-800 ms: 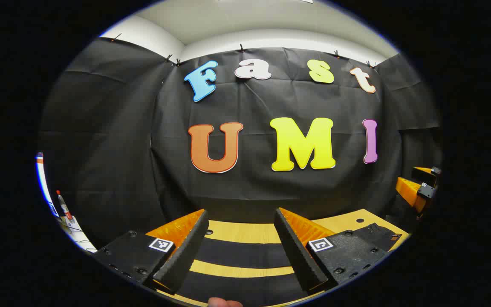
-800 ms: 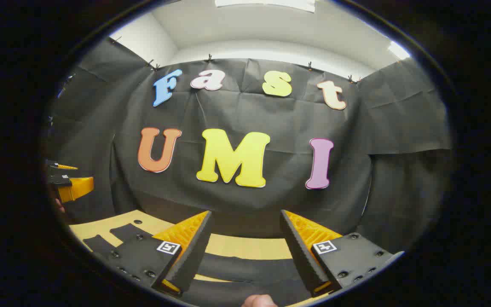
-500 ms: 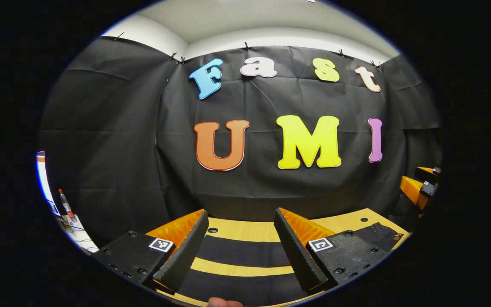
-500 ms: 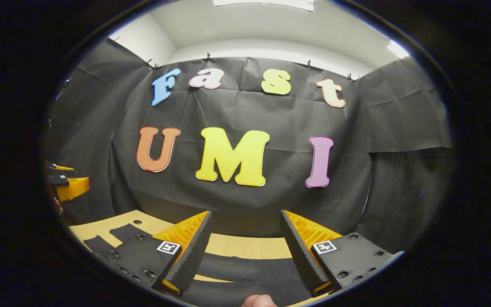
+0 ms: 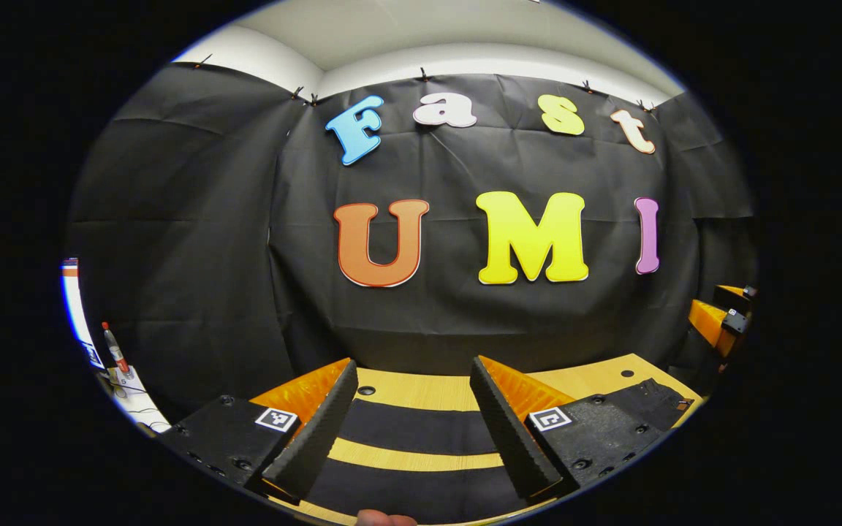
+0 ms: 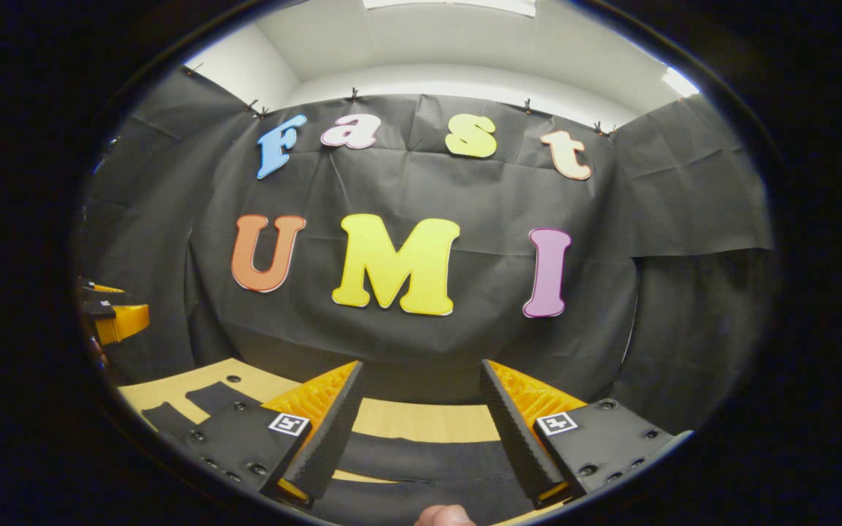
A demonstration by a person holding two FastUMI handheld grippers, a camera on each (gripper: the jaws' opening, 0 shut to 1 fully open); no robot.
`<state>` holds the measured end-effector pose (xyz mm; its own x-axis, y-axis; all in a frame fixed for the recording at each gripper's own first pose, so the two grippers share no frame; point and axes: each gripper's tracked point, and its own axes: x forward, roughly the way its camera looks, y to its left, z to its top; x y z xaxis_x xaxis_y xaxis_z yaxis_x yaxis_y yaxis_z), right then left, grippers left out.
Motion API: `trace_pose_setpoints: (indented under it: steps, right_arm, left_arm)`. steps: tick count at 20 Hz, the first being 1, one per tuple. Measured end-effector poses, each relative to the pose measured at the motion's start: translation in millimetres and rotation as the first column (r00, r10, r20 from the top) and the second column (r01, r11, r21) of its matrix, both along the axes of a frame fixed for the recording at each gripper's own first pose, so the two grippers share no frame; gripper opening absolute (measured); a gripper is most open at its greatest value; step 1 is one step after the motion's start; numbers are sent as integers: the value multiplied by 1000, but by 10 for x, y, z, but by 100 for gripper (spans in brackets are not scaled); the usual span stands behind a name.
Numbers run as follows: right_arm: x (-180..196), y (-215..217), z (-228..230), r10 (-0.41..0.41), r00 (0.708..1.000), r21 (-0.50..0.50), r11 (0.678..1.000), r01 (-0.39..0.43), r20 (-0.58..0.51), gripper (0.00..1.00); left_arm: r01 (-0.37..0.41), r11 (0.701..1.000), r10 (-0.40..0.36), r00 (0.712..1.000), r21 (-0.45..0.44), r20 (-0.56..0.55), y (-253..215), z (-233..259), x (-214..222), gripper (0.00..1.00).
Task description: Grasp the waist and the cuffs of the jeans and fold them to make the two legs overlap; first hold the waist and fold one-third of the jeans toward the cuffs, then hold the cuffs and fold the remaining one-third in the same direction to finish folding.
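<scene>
Dark jeans spread flat on wooden table, two legs as separate dark bands with strip of table between. Left gripper above jeans, fingers apart, nothing between, not touching cloth. Right gripper likewise above jeans, fingers apart, holding nothing. Small round hole in table just beyond jeans' far edge. Fingertip at bottom edge of left gripper view. Red-capped pen well left of table, on pale surface.
</scene>
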<state>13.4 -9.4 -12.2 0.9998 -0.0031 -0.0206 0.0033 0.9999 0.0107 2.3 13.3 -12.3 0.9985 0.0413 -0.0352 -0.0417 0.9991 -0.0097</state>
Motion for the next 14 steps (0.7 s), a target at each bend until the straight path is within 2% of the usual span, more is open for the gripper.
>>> trace_pose_setpoints:
  steps: [6, 9, 10, 12, 14]
  right_arm:
    - [76, -269, -64, -35, 999, -13, 999, 34, -13, 96]
    - [100, -545, -221, -69, 996, -12, 998, 68, -57, 96]
    - [105, -669, -314, -77, 994, -2, 997, 77, -82, 96]
    - [63, -876, -678, -57, 978, 59, 996, 71, -202, 95]
    - [34, -1182, -1062, -66, 945, 124, 986, 111, -320, 97]
  left_arm:
    - [-36, 999, 36, 999, -8, -31, 171, -126, 15, 99]
    - [-65, 997, 62, 995, -41, -73, 366, -295, -1, 99]
    - [-76, 995, 68, 992, -69, -110, 444, -431, -21, 99]
    - [-85, 986, 55, 978, -144, -200, 548, -786, -106, 99]
    - [-136, 967, 63, 946, -214, -319, 706, -1219, -247, 99]
